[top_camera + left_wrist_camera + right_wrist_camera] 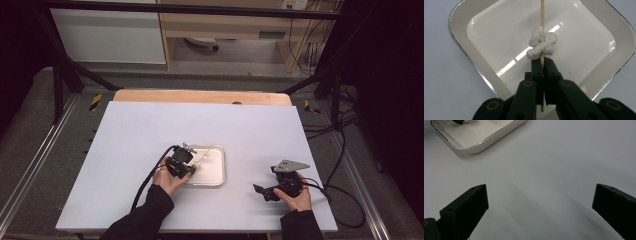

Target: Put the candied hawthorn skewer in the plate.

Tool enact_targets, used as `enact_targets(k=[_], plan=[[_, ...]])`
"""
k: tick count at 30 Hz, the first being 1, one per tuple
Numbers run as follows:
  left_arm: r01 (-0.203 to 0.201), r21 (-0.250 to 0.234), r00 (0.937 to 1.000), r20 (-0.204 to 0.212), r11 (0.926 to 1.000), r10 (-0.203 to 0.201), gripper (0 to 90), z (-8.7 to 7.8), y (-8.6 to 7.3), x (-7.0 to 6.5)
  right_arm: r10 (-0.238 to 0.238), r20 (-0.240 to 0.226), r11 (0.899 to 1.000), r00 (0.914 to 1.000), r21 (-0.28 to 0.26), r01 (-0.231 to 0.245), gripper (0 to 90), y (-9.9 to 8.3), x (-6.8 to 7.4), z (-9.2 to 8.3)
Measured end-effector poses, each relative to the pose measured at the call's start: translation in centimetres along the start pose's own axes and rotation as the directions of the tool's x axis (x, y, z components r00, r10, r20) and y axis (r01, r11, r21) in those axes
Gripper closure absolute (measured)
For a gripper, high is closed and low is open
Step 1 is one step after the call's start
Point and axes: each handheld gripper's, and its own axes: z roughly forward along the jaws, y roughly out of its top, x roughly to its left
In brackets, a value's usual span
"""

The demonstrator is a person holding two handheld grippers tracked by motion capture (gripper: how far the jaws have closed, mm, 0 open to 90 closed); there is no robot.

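A thin wooden skewer carries a clump of white puffy pieces partway along it. My left gripper is shut on the skewer just below the clump, holding it over a cream square tray. From above, the left gripper sits at the tray's left edge with the skewer reaching across the tray. My right gripper stands open over bare white table, nothing between its jaws. In the high view the right gripper rests near the table's front right.
The white table top has a wooden strip along its far edge. A corner of the tray lies at the upper left of the right gripper view. Black cables trail off the right side; shelving stands beyond.
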Motion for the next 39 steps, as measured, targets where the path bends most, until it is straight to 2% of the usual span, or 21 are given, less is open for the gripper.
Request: enact_targets(k=[4, 8, 16, 23, 29, 34, 39], plan=[[-0.007, -0.001, 1.0000, -0.001, 1.0000, 0.007, 86.7, 0.0, 0.0, 0.0, 0.003, 0.000, 1.000, 1.0000, 0.000, -0.003, 1.0, 0.0, 0.0, -0.1], [-0.016, -0.006, 0.9999, 0.004, 0.9999, 0.016, 81.7, -0.1, -0.1, 0.0, 0.002, 0.000, 1.000, 1.0000, -0.003, -0.002, 1.0, 0.0, 0.0, -0.1], [-0.049, -0.056, 0.9987, 0.013, 0.9972, 0.050, 60.9, -1.9, -0.4, 0.5, 0.004, -0.001, 1.000, 1.0000, -0.010, -0.004, 1.0, 0.1, 0.0, -0.2], [-0.103, -0.085, 0.9930, 0.048, 0.9910, 0.108, 36.9, -3.6, -1.4, 1.3, 0.008, 0.004, 1.000, 1.0000, -0.011, -0.008, 0.9, 0.1, -0.1, -0.3], [-0.109, -0.117, 0.9918, 0.054, 0.9872, 0.116, 22.6, -5.3, -2.9, 2.4, 0.008, 0.004, 1.000, 1.0000, -0.009, -0.008, 0.8, 0.1, -0.1, -0.4], [-0.118, -0.138, 0.9921, 0.026, 0.9834, 0.123, 15.2, -6.3, -4.7, 3.4, 0.014, 0.006, 1.000, 0.9999, -0.009, -0.014, 0.8, 0.1, -0.1, -0.4], [-0.088, -0.163, 0.9961, -0.005, 0.9827, 0.088, 11.2, -6.7, -7.2, 4.6, 0.014, 0.006, 1.000, 0.9999, -0.008, -0.014, 0.8, 0.1, -0.1, -0.3]])
